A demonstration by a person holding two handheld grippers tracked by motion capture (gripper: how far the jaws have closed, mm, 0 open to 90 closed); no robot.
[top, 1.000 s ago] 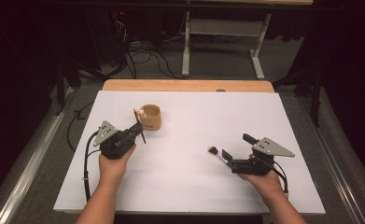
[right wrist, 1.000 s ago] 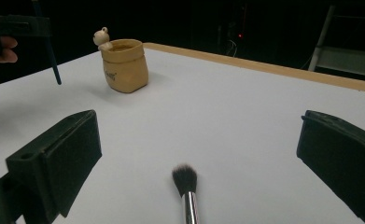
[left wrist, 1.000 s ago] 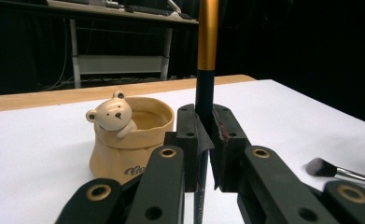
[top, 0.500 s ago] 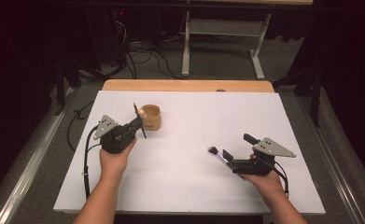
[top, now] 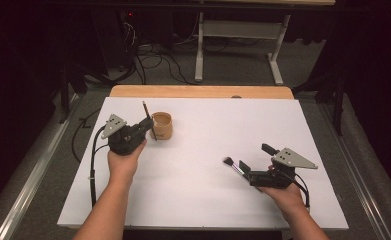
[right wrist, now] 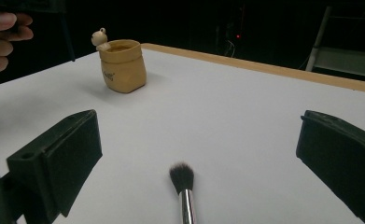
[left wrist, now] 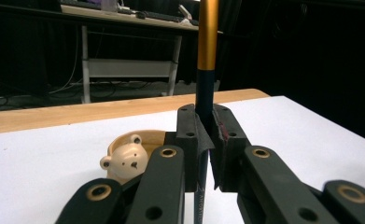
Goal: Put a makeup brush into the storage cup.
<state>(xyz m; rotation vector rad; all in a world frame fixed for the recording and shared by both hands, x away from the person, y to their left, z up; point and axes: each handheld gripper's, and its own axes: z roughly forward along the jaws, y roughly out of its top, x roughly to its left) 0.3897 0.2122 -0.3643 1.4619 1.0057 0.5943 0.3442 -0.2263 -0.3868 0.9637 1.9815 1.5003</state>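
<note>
Your left gripper (top: 145, 126), left-centre of the high view, is clamped tight on a slim dark-blue makeup brush with a gold ferrule (top: 148, 121). In the left gripper view the handle (left wrist: 204, 88) stands upright between the pads, gold section running out of the top of the frame, blue shaft passing down through the jaws. The bristle end can't be told from these views.

The tan ceramic holder cup with a small bear figure on its rim (top: 162, 125) sits just right of that gripper in the high view, upper-left part of the white worktop (top: 208, 200). In the left gripper view the cup (left wrist: 133, 151) is low and left of the jaws, close behind them. The brush is beside the cup, not in it; its lower tip looks level with or above the rim, hard to be sure. The cup looks empty so far.

Your right gripper (top: 243, 167), lower right of the high view, has its jaws spread wide and holds nothing. A second makeup brush with a dark fluffy head and silver ferrule (right wrist: 182, 184) lies flat on the worktop between those open jaws, head pointing toward the cup (right wrist: 122, 65); in the high view its head (top: 228, 161) is just left of the gripper.

Progress judgement: about a third in. First brush is picked up and brought to the cup, drop-in not yet done. Second brush is framed but ungrasped. Left: lower brush one into the cup, release, then grasp, carry and drop brush two.
</note>
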